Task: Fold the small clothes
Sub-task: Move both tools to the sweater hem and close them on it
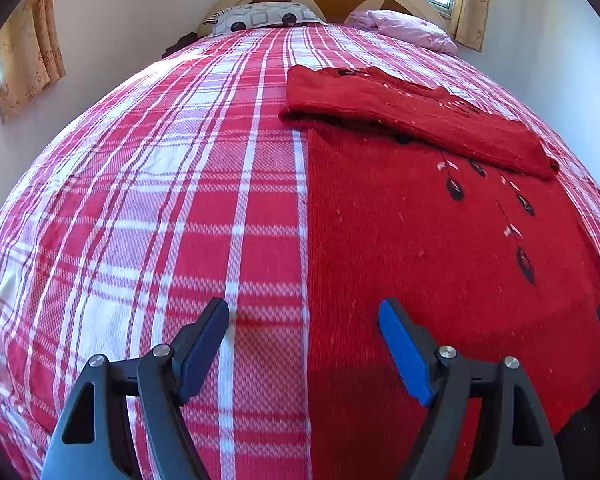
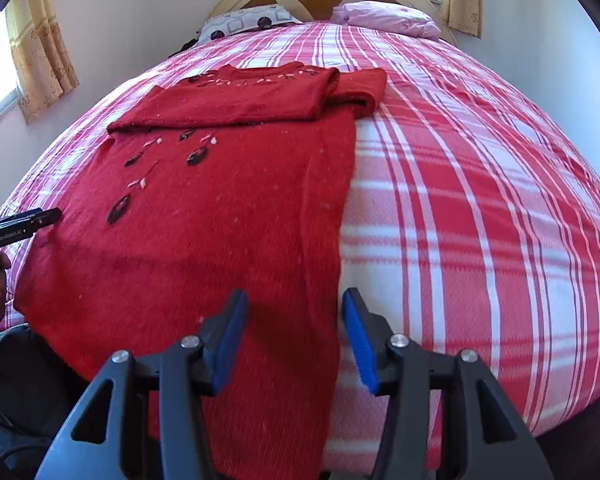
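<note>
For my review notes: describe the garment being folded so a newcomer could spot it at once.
On the red-and-white plaid bedspread, it lies at the near end, away from the two pillows. It is the red knit sweater, sleeves folded across its chest, the only solid red piece, with dark leaf embroidery.

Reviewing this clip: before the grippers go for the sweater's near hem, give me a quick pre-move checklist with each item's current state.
1. Left gripper open and empty: ok.
2. Right gripper open, nothing pinched: ok.
3. Red knitted sweater with black leaf embroidery lies flat on the red-and-white plaid bedspread: ok.
4. Sleeves already folded across the chest: ok.
5. Each gripper sits over its own side edge of the sweater: ok.
6. Near hem fully visible: not ok, the grippers hide part of it.
</note>
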A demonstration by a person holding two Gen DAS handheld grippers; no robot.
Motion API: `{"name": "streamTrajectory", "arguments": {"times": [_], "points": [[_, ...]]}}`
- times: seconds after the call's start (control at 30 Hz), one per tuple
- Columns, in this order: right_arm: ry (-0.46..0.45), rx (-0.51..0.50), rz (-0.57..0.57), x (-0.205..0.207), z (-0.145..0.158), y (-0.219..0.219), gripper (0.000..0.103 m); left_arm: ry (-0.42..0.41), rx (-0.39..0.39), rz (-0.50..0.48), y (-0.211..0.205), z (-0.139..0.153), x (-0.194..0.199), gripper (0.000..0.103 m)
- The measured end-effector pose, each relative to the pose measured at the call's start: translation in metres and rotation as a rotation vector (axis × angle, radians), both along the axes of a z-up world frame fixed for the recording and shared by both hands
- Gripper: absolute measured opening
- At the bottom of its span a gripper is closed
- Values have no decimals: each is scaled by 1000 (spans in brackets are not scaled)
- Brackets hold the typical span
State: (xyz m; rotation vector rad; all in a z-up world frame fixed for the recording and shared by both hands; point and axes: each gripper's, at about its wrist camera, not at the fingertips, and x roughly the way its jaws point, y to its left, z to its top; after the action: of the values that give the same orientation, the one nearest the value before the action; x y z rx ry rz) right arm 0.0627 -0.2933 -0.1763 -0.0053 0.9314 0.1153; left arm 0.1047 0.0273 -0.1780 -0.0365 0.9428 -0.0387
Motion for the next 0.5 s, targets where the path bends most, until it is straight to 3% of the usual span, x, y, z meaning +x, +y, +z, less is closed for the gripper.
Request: {"name": "streamTrajectory", "arguments": {"times": [0.27,0.5], "points": [[9,56,-5,-27,-2,-8,52,37,-47,-47,9,0,-37,78],[29,94,5,-43,-4,-10,52,50,-37,-88,11,-2,-68,78]]}}
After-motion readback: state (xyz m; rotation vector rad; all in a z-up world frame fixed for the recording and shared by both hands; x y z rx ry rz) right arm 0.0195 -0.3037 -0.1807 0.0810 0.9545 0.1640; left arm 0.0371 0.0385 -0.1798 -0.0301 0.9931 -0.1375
